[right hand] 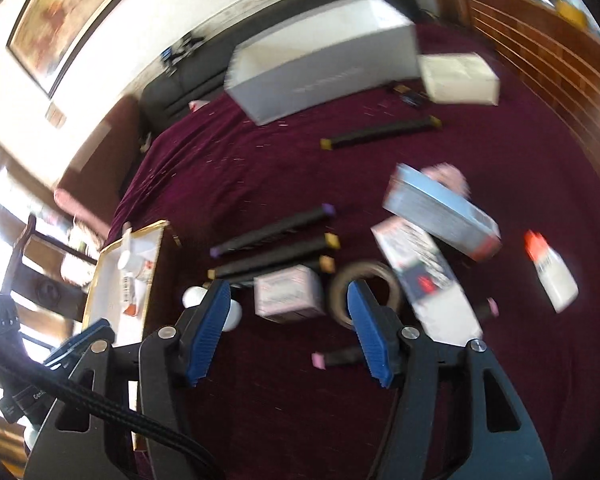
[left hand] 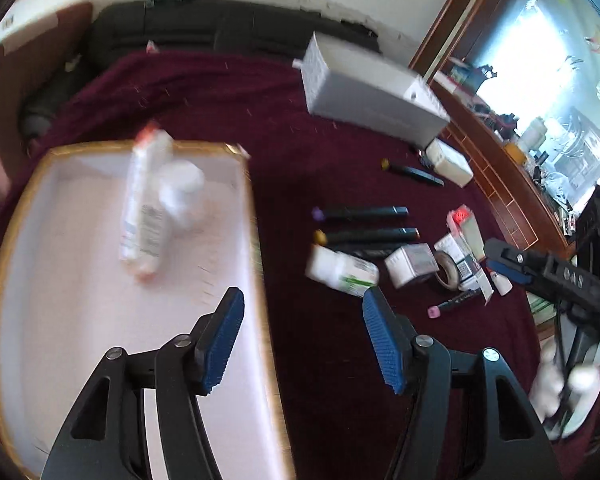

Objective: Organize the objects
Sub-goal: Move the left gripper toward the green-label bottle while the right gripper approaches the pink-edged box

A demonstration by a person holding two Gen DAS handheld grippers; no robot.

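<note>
Both tools stand partly open and empty: the left tool (left hand: 302, 340) over the tray's (left hand: 260, 240) right edge, the right tool (right hand: 286, 330) above the clutter on the maroon cloth (right hand: 260, 168). Just beyond it, the small box (right hand: 290, 294) looks light and stiff; its flat opposite sides offer the best hold.

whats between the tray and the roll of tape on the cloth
In the left wrist view, between the tray and the tape roll lie a white bottle and a small square box.
</note>
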